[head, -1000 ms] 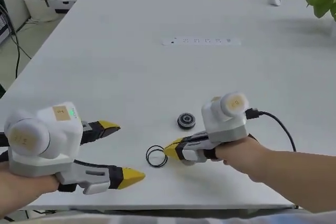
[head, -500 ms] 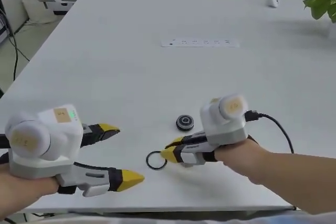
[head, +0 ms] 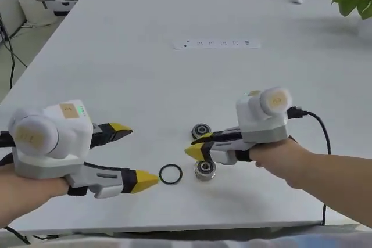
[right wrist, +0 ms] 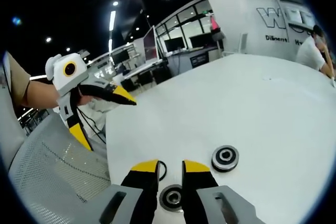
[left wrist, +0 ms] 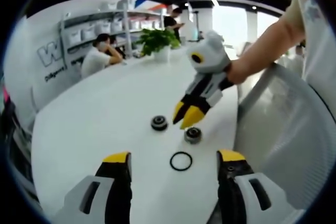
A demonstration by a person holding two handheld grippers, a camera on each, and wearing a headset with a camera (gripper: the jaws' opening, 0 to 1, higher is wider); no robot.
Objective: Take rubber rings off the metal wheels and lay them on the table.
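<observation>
One rubber ring [head: 171,173] lies before the left gripper [head: 135,154], jaws parted.

My left gripper [head: 133,153] and right gripper [head: 193,146] are white and grey with black, yellow-tipped jaws; the left bears a tan label [head: 68,110], the right a black cable [head: 308,115].

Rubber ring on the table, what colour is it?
The rubber ring is black; the left gripper view shows it best.

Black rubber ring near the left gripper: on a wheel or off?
Off. The rubber ring lies flat on the table by itself, apart from the nearer metal wheel.
</observation>
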